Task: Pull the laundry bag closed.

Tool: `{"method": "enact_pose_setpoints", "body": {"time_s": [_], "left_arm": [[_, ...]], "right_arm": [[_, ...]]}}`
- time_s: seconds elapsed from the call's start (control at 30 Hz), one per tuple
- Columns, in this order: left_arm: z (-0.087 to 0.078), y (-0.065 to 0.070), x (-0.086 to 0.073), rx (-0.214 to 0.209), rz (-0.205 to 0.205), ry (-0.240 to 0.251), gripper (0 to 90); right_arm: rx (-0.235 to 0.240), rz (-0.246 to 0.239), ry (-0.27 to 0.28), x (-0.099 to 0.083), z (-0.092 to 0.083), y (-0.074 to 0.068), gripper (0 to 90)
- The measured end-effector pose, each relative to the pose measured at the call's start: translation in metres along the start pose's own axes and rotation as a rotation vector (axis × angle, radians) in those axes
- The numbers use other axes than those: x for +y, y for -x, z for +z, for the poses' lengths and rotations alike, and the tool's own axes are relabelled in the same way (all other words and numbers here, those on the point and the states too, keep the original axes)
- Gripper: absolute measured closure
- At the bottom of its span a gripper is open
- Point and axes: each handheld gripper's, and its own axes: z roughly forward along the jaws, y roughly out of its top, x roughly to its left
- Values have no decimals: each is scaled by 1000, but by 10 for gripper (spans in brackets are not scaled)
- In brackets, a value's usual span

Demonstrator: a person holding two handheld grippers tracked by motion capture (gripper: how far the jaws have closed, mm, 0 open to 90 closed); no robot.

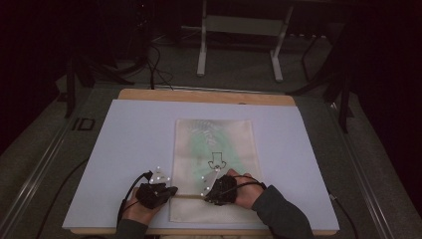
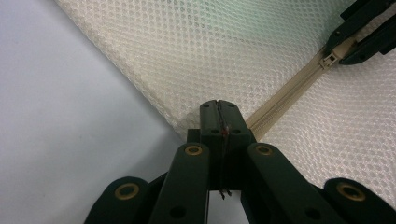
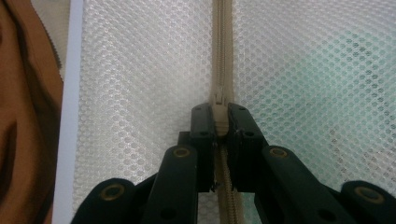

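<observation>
A cream mesh zipper bag (image 1: 214, 149) with a green item inside lies flat on the white board (image 1: 124, 149). Its beige zipper (image 2: 285, 88) runs across the near end of the bag. My left gripper (image 1: 160, 192) (image 2: 218, 111) is shut on the bag's edge where the zipper ends, at the bag's left side. My right gripper (image 1: 215, 191) (image 3: 219, 112) is shut on the zipper pull (image 3: 218, 119), low over the mesh. In the left gripper view the slider (image 2: 328, 59) sits at the top right between the other gripper's jaws.
The board rests on a wooden table (image 1: 199, 95). Behind the table stand the white legs of a desk frame (image 1: 201, 50) and dark cables (image 1: 157, 69) on the floor. Black cables (image 1: 124, 204) trail from both grippers toward the near edge.
</observation>
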Motion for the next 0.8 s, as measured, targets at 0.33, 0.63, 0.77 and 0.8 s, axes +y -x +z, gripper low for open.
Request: {"method": "enact_pose_setpoints", "body": {"time_s": [0.33,0.63,0.77,0.8], "left_arm": [[0,0,0,2,0,-3,893],[0,0,0,2,1,-4,893],[0,0,0,1,0,-3,893],[0,0,0,1,0,-2,893]], "right_arm": [[-2,6,-16,-5,-4,0,822],[-2,9,-22,-9,-6,-1,823],[0,10,-25,-11,-7,0,823],[1,14,-21,-11,-7,-1,823]]}}
